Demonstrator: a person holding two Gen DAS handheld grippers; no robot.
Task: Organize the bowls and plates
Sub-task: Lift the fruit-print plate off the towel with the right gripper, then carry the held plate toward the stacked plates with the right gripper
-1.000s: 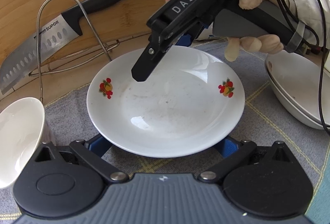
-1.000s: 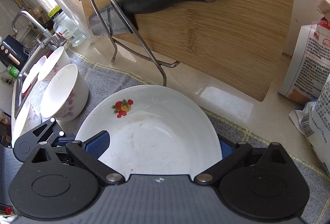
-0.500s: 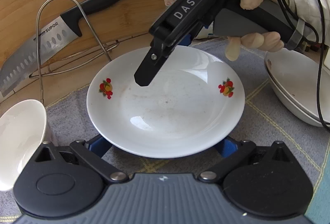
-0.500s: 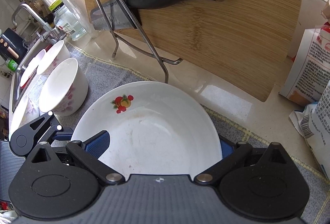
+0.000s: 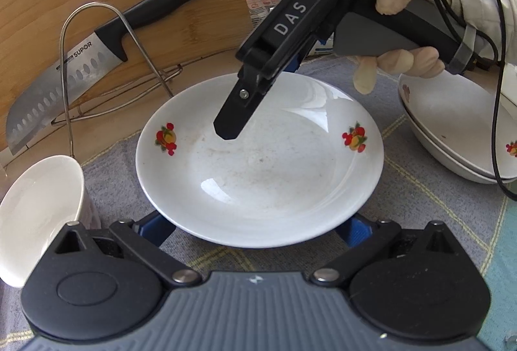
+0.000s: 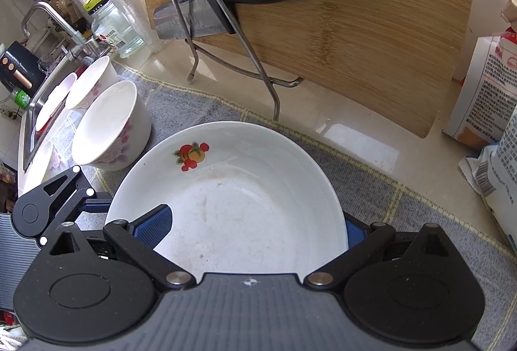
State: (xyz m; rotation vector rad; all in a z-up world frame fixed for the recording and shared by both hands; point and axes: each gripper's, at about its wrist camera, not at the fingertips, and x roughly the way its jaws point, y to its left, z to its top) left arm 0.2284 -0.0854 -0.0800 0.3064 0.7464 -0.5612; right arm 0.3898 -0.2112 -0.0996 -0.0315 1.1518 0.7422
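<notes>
Plate first: the round white ceramic plate with two red fruit prints (image 5: 258, 170) lies flat on the grey woven mat (image 5: 420, 189), just in front of the steel wire rack (image 5: 97, 60) that stands against the upright bamboo cutting board (image 6: 355, 27). From my left gripper (image 5: 255, 226) it sits straight ahead; its near rim hangs over the spread blue pads (image 5: 155, 226), which touch nothing — that tool is wide open and empty. My right gripper (image 6: 255, 229) comes at the far rim from the opposite side. Its jaws also stand wide, one blue pad over the inside of the plate and one outside the rim, with no grip made that I can see.

A round plate has no long axis, so what matters is the line between the two fruit prints: it runs parallel to the cutting board and crosswise to both tools. I judge the right gripper nearer to a hold, already straddling the edge. Stacked white plates (image 5: 452, 141) wait on the mat on the side of the wire rack away from the white bowl (image 5: 35, 215).
</notes>
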